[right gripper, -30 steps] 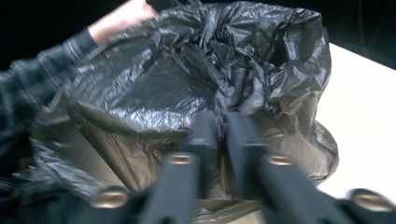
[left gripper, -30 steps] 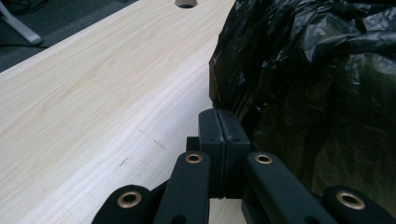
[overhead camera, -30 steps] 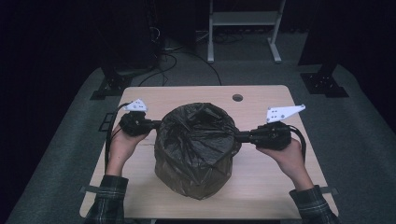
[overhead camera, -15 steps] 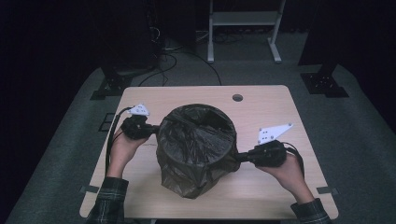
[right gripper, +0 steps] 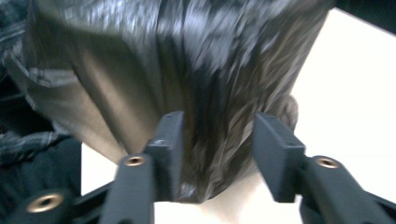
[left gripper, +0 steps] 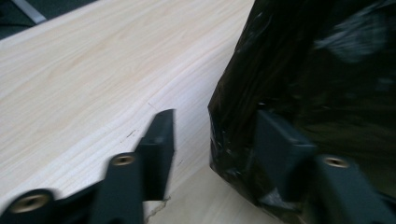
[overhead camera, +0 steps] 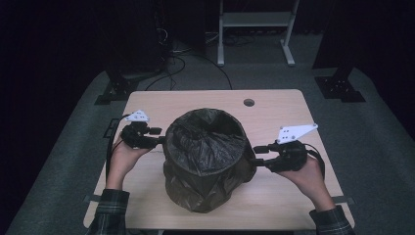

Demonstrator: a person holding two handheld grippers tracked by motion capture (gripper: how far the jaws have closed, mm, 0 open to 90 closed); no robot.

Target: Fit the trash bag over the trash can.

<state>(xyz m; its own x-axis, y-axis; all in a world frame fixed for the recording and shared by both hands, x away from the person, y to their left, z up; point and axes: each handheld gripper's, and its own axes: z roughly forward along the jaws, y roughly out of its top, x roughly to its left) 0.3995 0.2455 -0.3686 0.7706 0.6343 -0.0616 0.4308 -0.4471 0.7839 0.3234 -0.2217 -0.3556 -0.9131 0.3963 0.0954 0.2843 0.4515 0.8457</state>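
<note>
A round bin lined with a crinkled black plastic bag [overhead camera: 205, 159] stands in the middle of the pale wooden table [overhead camera: 274, 105], tilted slightly toward the person. Compared with a second ago, the right gripper [overhead camera: 262, 155] has dropped from the bin's rim to lower on its right wall, and the left gripper [overhead camera: 157, 140] has pulled a little nearer the person along the bin's left side. That suggests the bag's edge is being worked down over the bin, or the grip reset. In the left gripper view the jaws stand apart, one against the film, holding nothing. In the right gripper view the jaws are parted with a fold of bag [right gripper: 210, 116] between them, not pinched.
</note>
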